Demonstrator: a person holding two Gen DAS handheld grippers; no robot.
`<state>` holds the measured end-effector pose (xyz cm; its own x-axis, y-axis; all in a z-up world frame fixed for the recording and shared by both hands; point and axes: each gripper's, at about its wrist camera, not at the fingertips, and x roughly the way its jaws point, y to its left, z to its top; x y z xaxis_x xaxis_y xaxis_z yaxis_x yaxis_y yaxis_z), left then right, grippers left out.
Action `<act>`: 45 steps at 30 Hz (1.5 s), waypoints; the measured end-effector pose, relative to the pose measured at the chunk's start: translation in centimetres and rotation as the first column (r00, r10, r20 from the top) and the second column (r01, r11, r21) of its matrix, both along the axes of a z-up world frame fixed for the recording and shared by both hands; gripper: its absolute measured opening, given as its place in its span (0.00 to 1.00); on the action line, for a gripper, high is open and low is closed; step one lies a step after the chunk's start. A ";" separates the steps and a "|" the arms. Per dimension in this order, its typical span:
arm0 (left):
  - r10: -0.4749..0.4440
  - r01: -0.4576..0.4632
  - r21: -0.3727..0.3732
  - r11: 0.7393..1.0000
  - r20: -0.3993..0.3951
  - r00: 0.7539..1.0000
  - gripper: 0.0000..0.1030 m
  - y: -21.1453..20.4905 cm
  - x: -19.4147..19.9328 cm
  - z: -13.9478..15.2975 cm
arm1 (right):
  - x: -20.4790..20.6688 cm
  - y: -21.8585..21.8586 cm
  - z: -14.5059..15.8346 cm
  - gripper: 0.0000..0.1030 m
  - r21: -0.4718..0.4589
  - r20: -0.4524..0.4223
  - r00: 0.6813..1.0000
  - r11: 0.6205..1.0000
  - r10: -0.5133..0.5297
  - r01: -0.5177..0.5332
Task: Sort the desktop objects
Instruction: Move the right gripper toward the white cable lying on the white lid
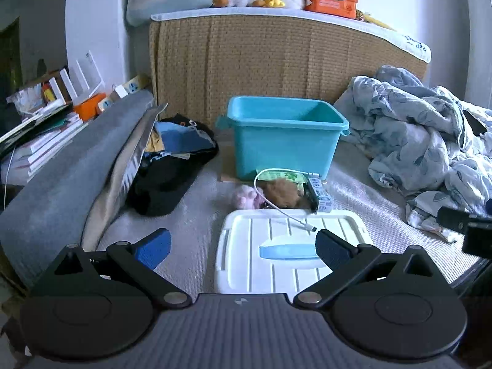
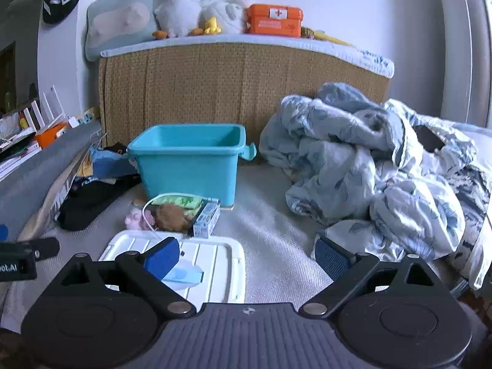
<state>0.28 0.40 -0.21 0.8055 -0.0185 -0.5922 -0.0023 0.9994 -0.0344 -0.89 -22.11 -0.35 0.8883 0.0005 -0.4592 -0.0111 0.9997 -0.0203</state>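
Left gripper [image 1: 243, 246] and right gripper [image 2: 246, 258] both with jaws wide apart and empty, white lid [image 1: 276, 246] flat on bed just beyond, small clutter with white cable [image 1: 276, 206] behind it, teal bin [image 1: 283, 135] upright farther back, rumpled quilt [image 2: 369, 169] to right

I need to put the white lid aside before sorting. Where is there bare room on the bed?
Bare mattress lies between the white lid and the rumpled duvet, in front of the teal bin. A narrower strip runs between the lid and the black clothes. Crowded: between bin and lid, with cable, plush toys and small box.
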 end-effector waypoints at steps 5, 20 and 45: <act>-0.005 0.005 0.014 1.000 -0.036 0.999 1.00 0.1 1.3 0.3 | 0.2 -0.5 -0.1 0.95 0.035 -0.040 0.999 0.999 -0.005 0.007; 0.000 -0.002 0.033 0.999 0.048 0.999 1.00 -1.0 0.1 -0.5 | 1.1 0.1 -0.7 0.89 0.026 -0.086 0.996 0.999 0.035 -0.033; 0.006 -0.006 0.014 1.000 0.042 0.999 1.00 -0.9 0.4 -1.2 | 1.5 0.0 -0.6 0.88 0.103 -0.103 0.993 0.994 0.048 -0.038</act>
<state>0.65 -0.48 -1.40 0.8297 -0.0057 -0.5581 -0.0069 0.9998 -0.0205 0.60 -22.13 -0.94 0.8331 0.0885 -0.5459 -0.0508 0.9952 0.0839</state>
